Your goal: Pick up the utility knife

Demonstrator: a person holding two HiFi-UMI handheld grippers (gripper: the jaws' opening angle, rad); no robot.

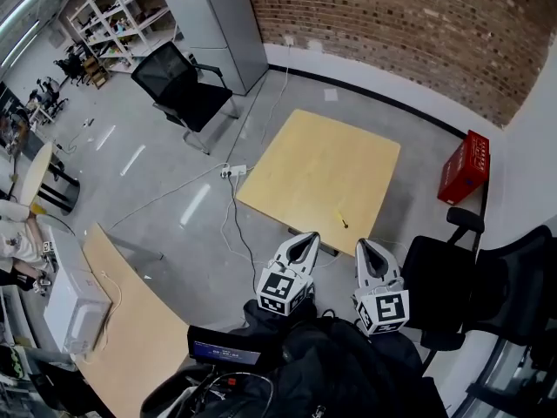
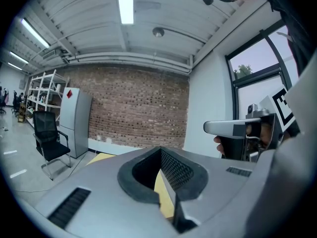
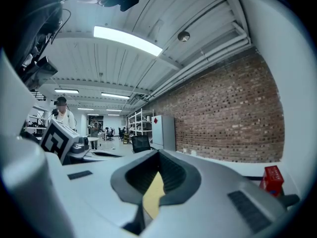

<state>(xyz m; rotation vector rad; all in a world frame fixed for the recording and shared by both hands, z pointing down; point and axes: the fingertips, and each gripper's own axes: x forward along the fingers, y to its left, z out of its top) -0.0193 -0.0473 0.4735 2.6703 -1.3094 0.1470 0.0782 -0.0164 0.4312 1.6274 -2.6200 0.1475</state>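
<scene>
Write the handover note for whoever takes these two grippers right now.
Left gripper: fingers shut, nothing between them, held in the air and pointing toward the table.
Right gripper: the same, shut and empty, beside the left one.
Utility knife: the small yellow thing lying on the table near its near edge, ahead of both grippers and touched by neither.
Done: nothing yet; the knife is not picked up.
Left: move in to the table, open one gripper (the right looks slightly nearer), lower it over the knife, close on it and lift.

Workshop-like lab, brick wall (image 1: 409, 33), concrete floor (image 1: 165, 172), white shelving (image 1: 117, 11), office chairs (image 1: 178, 85), wooden table (image 1: 322, 177)
</scene>
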